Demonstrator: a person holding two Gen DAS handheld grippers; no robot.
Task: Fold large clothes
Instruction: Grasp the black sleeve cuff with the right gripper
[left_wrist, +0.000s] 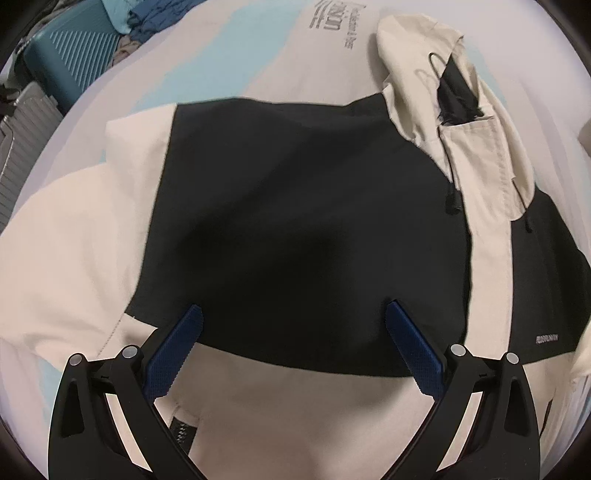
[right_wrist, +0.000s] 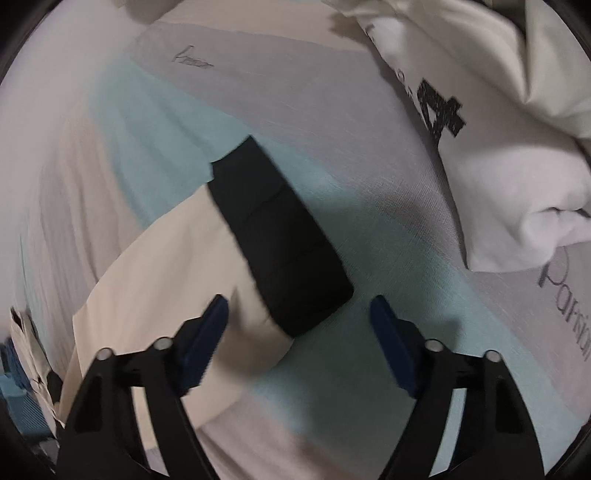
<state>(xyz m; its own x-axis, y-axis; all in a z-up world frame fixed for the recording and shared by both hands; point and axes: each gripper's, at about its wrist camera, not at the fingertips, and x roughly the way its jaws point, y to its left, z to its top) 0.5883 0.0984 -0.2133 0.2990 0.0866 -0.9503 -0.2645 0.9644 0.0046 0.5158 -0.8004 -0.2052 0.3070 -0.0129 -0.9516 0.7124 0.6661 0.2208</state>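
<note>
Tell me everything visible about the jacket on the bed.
The jacket is cream with a wide black panel, in what looks like woven shell fabric. It lies spread flat on the bedsheet. Its cream hood is flopped over, dark lining and drawcords showing. A small logo sits near the black panel's edge. A cream sleeve ends in a black cuff. Both grippers hang open above it, gripping nothing.
</note>
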